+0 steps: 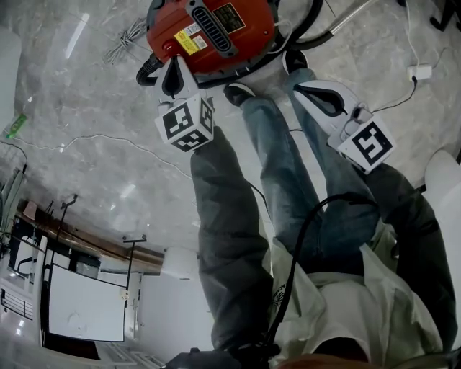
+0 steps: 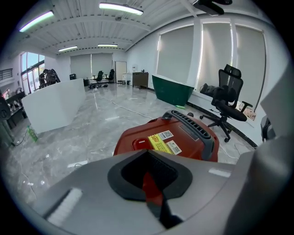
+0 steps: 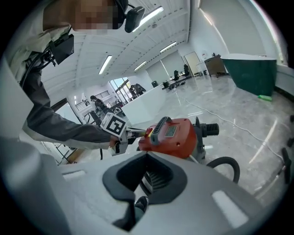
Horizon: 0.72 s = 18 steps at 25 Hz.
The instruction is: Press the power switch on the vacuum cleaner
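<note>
A red vacuum cleaner (image 1: 209, 32) with a black grille handle and a yellow label stands on the marble floor in front of the person's feet. In the left gripper view its round red power switch (image 2: 138, 143) sits just left of the yellow label. My left gripper (image 1: 175, 59) is shut and holds nothing. Its tips are at the vacuum's near edge, close to the switch (image 1: 167, 45); contact cannot be judged. The right gripper view shows the left gripper (image 3: 137, 133) at the vacuum's (image 3: 177, 135) switch end. My right gripper (image 1: 299, 86) is shut and empty, above the person's right shoe.
A black hose (image 1: 317, 29) and a metal wand (image 1: 349, 14) leave the vacuum on the right. A coiled cord (image 1: 126, 39), loose cables and a white power strip (image 1: 419, 72) lie on the floor. An office chair (image 2: 229, 98) and a green tub (image 2: 172, 89) stand beyond.
</note>
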Each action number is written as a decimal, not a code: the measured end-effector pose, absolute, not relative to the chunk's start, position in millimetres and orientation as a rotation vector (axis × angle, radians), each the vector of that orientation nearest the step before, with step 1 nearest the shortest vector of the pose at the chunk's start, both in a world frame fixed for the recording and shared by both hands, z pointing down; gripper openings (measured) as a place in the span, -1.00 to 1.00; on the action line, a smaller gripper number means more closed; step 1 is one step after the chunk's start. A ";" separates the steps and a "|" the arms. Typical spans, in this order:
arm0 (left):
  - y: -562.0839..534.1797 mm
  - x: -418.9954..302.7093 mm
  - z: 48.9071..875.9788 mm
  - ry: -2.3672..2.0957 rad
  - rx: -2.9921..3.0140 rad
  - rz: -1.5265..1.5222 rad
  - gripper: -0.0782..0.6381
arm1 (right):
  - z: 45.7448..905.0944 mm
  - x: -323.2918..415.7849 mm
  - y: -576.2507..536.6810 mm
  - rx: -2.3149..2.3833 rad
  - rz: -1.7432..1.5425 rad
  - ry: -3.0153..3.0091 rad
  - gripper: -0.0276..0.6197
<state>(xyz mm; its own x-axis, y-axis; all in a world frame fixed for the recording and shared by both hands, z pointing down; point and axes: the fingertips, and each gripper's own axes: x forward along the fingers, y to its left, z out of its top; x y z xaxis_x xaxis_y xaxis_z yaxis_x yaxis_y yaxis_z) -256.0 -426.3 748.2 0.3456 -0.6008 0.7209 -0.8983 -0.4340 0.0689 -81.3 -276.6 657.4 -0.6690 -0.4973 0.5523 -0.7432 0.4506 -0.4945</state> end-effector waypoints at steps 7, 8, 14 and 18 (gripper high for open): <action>-425.7 -256.3 749.0 -1.336 2.151 0.879 -0.78 | 650.9 -74.0 -312.9 1.080 0.840 -2.408 -0.91; -425.6 -256.0 748.9 -1.333 2.159 0.897 -0.78 | 649.6 -75.5 -320.3 1.078 0.803 -2.412 -0.91; -426.1 -254.9 749.6 -1.338 2.167 0.916 -0.78 | 648.6 -97.9 -349.8 0.998 0.677 -2.467 -0.91; -428.2 -257.1 747.9 -1.345 2.185 0.939 -0.78 | 649.6 -109.9 -351.0 0.929 0.602 -2.502 -0.91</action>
<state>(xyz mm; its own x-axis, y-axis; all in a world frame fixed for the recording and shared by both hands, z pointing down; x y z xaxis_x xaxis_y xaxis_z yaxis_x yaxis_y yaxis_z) -257.1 -428.2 747.9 0.3086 -0.6181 0.7230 -0.8917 -0.4526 -0.0063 -109.9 -351.0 649.6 -0.6974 -0.5090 0.5045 -0.6828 0.6857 -0.2521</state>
